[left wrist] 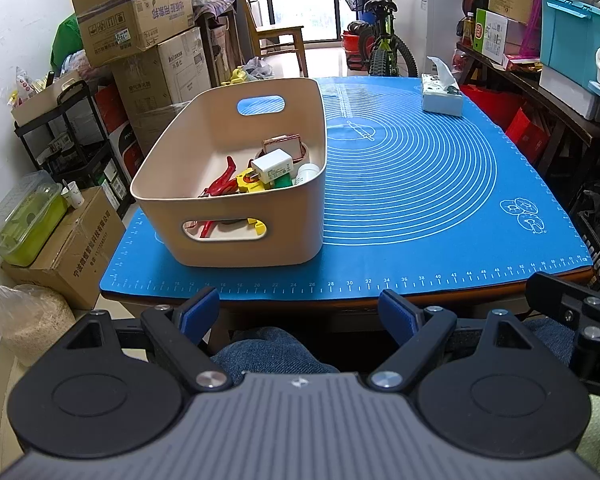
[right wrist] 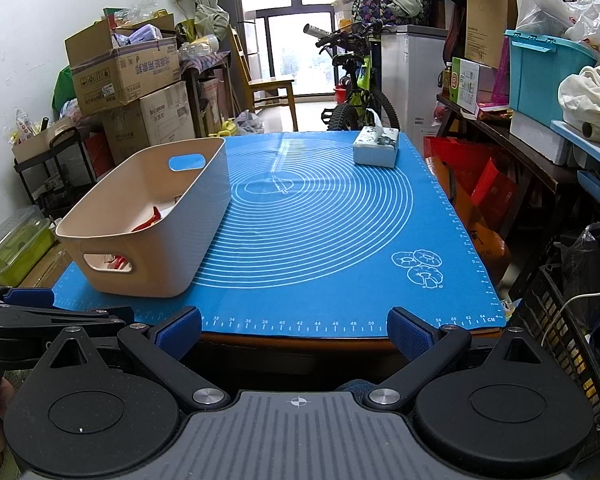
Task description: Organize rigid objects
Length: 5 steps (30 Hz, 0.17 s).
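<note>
A beige bin (left wrist: 236,236) (right wrist: 140,268) with handle cut-outs stands on the left part of the blue mat (left wrist: 420,200) (right wrist: 320,240). Inside it lie a red clip (left wrist: 222,186), a yellow piece (left wrist: 246,182), a white charger (left wrist: 272,166), a green block (left wrist: 282,181), a white bottle (left wrist: 306,172) and a copper-rimmed object (left wrist: 282,146). My left gripper (left wrist: 299,310) hangs open before the table's near edge, nothing between its blue pads. My right gripper (right wrist: 296,330) is open too, just short of the mat's front edge, and holds nothing.
A tissue box (left wrist: 442,98) (right wrist: 376,146) sits at the mat's far right corner. Stacked cardboard boxes (left wrist: 136,20) and a black cart (left wrist: 72,148) crowd the left side; a bicycle (left wrist: 380,40) stands beyond the table. Shelves with bins (right wrist: 548,76) line the right. A denim-clad knee (left wrist: 272,350) shows below.
</note>
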Available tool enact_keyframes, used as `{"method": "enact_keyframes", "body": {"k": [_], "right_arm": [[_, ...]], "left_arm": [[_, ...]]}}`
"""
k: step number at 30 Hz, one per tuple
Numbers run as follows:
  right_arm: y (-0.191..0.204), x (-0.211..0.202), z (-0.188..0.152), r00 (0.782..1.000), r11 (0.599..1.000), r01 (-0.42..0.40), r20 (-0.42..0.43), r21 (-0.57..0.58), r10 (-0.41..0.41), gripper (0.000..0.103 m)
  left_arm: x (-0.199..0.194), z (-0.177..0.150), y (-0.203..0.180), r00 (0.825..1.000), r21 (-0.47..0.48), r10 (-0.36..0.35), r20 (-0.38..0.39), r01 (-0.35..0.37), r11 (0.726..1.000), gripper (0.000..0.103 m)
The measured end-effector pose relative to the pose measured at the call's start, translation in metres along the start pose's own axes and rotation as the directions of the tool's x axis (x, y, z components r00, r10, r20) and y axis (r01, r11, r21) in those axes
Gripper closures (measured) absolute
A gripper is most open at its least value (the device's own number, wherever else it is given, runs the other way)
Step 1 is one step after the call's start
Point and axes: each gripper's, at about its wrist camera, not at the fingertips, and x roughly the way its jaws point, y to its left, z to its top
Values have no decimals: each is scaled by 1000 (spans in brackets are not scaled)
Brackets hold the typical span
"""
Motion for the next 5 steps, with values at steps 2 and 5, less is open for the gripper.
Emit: {"method": "enact_keyframes", "body": {"k": [2,5], "right_arm": [[0,0,0,1000,1000,0,0,0,0,4],[0,0,0,1000,1000,0,0,0,0,4]], "left_arm": [[0,0,0,1000,0,0,0,0,1000,16],[0,0,0,1000,-1,1,1,-1,1000,16]]}}
